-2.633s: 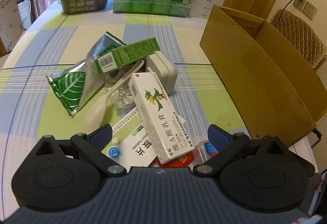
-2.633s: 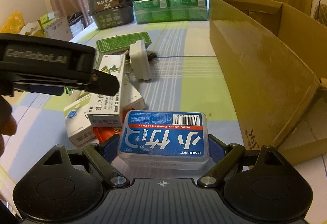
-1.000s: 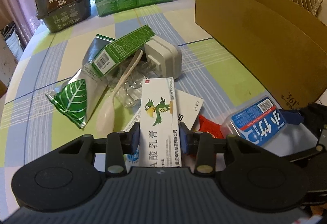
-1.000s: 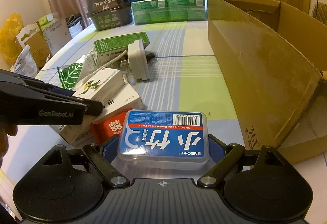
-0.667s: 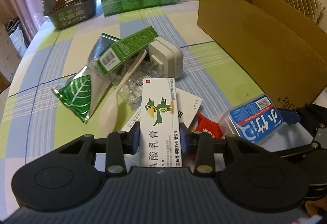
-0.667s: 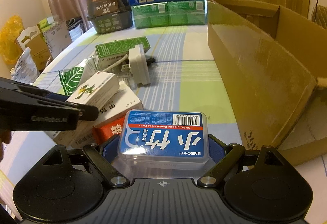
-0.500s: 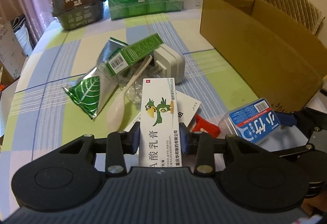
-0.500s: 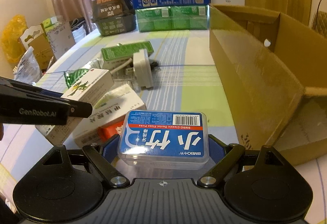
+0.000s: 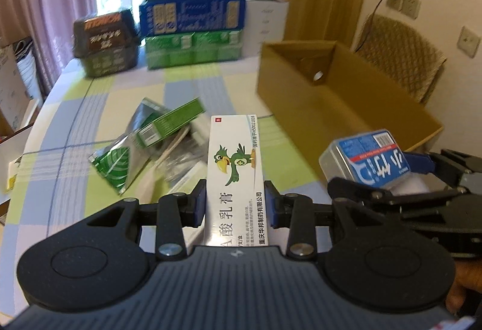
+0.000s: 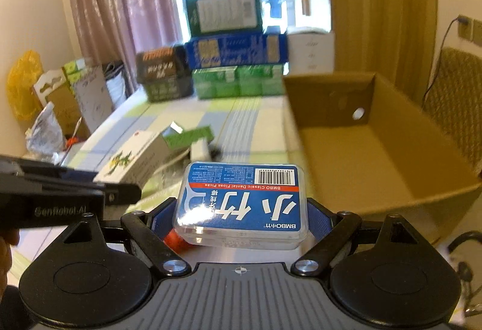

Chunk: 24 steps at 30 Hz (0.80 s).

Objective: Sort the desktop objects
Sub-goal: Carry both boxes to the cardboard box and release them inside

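Checked green-and-blue tablecloth is carrying loose clutter beside an open brown cardboard box. Left wrist: left gripper is clamping a white ointment carton with a green bird, held above the table. Right wrist: right gripper is gripping a clear plastic floss-pick box with a blue label, near the cardboard box.

Between the right jaws, floss box: "BMBO Classic Dental Floss Picks", "小竹". Between the left jaws, ointment carton: "酸乳膏", "国药准字H50021816". On the left gripper side: "GenRobot.AI".
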Motion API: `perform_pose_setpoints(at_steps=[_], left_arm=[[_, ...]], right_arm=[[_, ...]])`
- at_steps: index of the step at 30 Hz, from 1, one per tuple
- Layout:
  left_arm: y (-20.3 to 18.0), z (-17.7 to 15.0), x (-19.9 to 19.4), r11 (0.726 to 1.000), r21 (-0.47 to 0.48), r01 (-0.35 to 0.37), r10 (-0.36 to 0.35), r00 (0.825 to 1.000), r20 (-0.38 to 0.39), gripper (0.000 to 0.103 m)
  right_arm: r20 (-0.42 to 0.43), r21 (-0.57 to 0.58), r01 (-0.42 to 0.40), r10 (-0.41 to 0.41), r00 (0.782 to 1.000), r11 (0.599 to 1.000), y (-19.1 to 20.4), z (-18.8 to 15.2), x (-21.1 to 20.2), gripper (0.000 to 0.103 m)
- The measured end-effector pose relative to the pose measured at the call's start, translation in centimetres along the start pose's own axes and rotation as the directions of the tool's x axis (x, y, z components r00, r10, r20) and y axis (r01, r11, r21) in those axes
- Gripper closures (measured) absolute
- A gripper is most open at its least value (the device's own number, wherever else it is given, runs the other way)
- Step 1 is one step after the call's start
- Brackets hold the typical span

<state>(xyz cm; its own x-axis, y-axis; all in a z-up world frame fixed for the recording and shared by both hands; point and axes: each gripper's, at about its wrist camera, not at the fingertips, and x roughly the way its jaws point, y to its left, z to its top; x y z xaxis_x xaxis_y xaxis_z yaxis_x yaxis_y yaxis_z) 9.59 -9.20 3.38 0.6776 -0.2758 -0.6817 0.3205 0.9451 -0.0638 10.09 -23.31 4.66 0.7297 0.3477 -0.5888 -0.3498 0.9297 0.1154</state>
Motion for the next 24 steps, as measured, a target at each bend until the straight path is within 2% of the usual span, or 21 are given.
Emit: perform_pose_setpoints(at_steps=[10, 16, 24], left_arm=[[-5.7, 3.3, -0.2, 0.995, 0.027, 0.096, -0.097, 0.995, 0.028, 0.070], [-8.9, 4.9, 1.7, 0.989, 0.044, 0.143, -0.143, 0.990, 0.010, 0.070], [-12.7, 6.9, 5.5, 0.981, 0.059, 0.183, -0.182, 0.983, -0.021, 0.070]], right_arm=[[0.037, 0.019, 0.112, -0.112, 0.993, 0.994, -6.2, 3.6, -2.8, 0.018], [0.016, 0.038, 0.167, -0.168, 0.986, 0.985, -10.5, 4.4, -2.6, 0.018], [-0.017, 0.076, 0.203, -0.202, 0.979, 0.976, -15.5, 4.3, -1.2, 0.018]])
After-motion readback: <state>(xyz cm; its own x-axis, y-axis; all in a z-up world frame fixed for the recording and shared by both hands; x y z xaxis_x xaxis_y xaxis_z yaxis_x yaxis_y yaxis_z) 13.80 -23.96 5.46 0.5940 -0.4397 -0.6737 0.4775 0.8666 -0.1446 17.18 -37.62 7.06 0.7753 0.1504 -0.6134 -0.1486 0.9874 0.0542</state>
